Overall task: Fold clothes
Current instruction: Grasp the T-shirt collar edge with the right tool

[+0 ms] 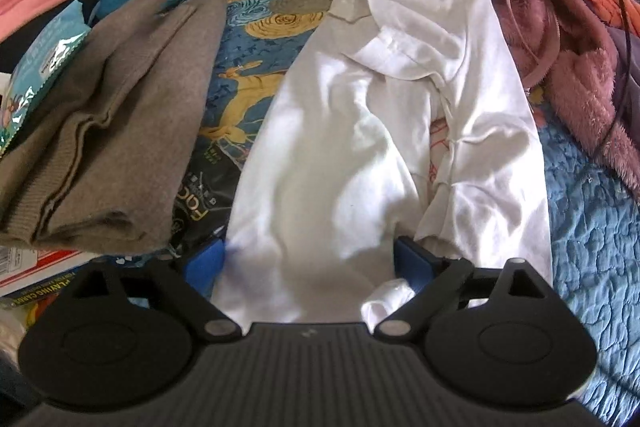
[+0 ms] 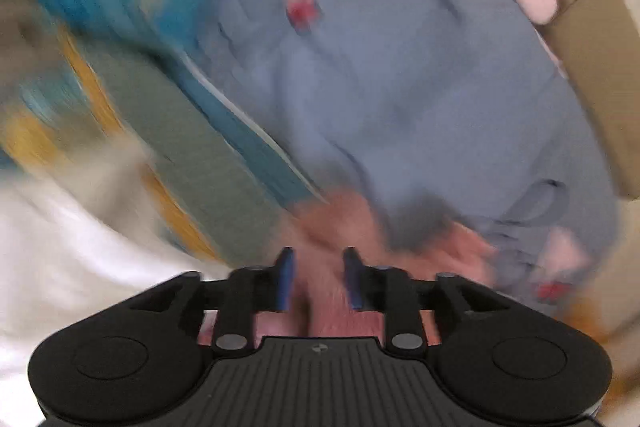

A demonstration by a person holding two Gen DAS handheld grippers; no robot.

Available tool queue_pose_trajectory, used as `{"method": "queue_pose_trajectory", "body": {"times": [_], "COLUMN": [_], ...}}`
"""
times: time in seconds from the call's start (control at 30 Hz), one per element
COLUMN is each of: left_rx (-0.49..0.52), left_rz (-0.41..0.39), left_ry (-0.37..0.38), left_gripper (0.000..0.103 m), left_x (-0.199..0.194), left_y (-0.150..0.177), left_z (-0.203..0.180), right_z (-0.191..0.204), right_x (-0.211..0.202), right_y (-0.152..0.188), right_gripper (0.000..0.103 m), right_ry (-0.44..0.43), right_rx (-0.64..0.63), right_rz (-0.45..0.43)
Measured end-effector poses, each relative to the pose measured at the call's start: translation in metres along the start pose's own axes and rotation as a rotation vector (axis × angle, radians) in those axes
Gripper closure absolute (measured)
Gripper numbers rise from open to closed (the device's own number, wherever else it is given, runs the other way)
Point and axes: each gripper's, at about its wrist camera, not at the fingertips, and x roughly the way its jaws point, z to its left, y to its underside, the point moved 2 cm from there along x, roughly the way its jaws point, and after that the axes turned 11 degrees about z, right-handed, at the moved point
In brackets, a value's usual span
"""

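white shirt [image 1: 340, 131] lies between the left gripper [image 1: 308, 263]'s wide-spread fingers; right gripper [image 2: 319, 279]'s fingers part-open, blurred, grip unclear.

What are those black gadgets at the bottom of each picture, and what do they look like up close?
They are hand-held grippers. The left gripper and the right gripper look alike: a black ribbed body, two round black discs on either side, black link arms with silver pivot pins, and two blue finger pads. The right one bears a small round mark on its ribbed deck. No cables, sleeves or hands show.
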Motion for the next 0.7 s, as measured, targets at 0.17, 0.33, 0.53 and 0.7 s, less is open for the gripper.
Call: {"method": "queue_pose_trajectory", "body": {"times": [0.17,0.33,0.53,0.7], "left_rx": [0.002,0.003,-0.019,-0.006], "left_rz": [-0.001,0.010,0.018,-0.029], "left_ry": [-0.006,-0.007,0.014,-0.007], "left_gripper": [0.009,0.005,0.005,0.005], "left_x": [0.000,0.004,0.004,-0.006], "left_y": [0.000,-0.001,-0.002,-0.001], "left_z": [-0.001,-0.001,0.003,0.003], "right_z": [0.064,0.057,0.047,0.070], "right_x": [0.009,0.075,0.021,-0.022], "right_y": [0.017,0.025,0.021,0.030], "right_gripper": [0.066,0.063,0.060,0.060], "right_ry": [-0.129,-0.108,-0.078,-0.261], "right_rx": [-0.257,-0.083,0.068,0.002], "right_rz": [0.008,0.228,0.060,-0.053]}}
